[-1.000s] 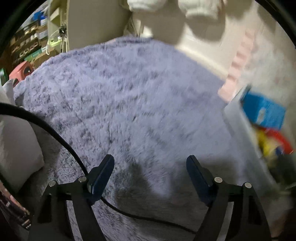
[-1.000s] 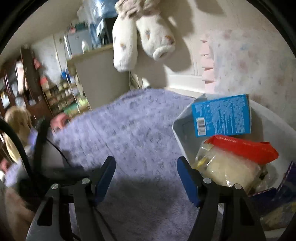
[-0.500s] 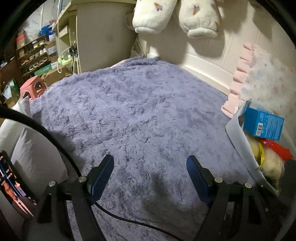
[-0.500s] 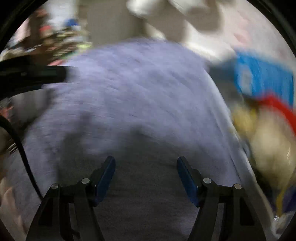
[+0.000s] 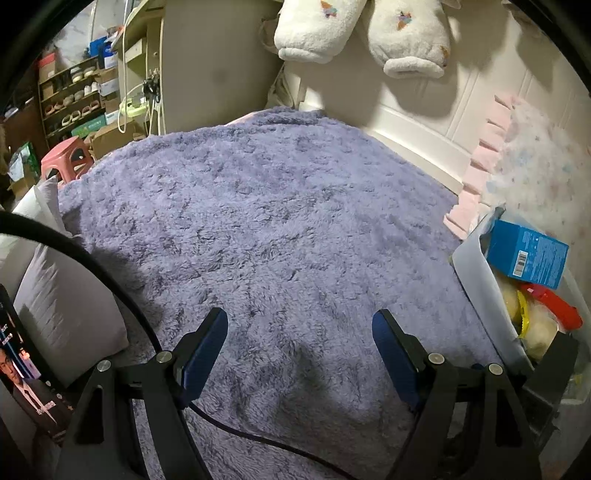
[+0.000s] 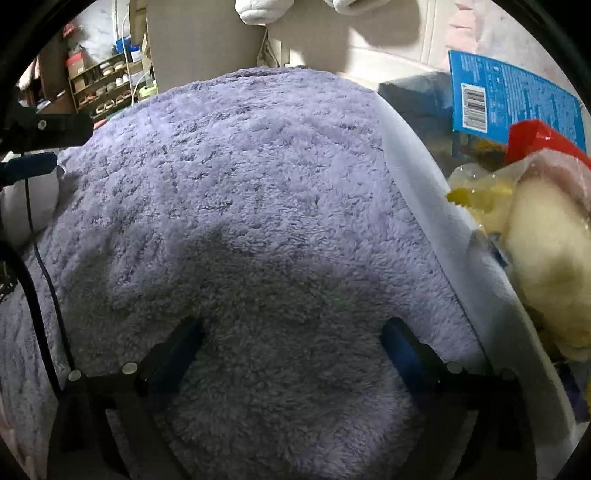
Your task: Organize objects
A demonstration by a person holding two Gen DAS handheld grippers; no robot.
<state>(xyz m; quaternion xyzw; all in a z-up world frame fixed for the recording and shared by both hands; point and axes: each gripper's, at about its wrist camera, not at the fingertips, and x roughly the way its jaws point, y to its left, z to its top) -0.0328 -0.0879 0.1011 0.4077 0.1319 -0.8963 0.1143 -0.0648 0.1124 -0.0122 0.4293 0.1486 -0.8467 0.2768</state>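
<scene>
A white bin (image 5: 476, 273) (image 6: 424, 177) stands on the purple fluffy blanket (image 5: 280, 221) (image 6: 236, 184) at the right. Inside it lie a blue box (image 5: 526, 256) (image 6: 513, 99), a red packet (image 5: 554, 308) (image 6: 543, 142) and a clear bag of pale yellow food (image 5: 535, 325) (image 6: 546, 236). My left gripper (image 5: 299, 328) stands open above bare blanket, left of the bin. My right gripper (image 6: 291, 332) hangs low over the blanket just beside the bin's wall; its jaws are opening, with nothing between them.
Two plush white slippers (image 5: 362, 33) hang on the wall at the back. A pink ruffled cushion (image 5: 517, 162) leans behind the bin. A grey pillow (image 5: 55, 306), a phone (image 5: 22, 373) and a black cable (image 5: 110, 284) lie at the left. Shelves (image 5: 77, 99) stand beyond.
The right gripper dropped toward the blanket beside the bin and its jaws spread wider. The left gripper tilted slightly, showing more of the back wall, its opening unchanged.
</scene>
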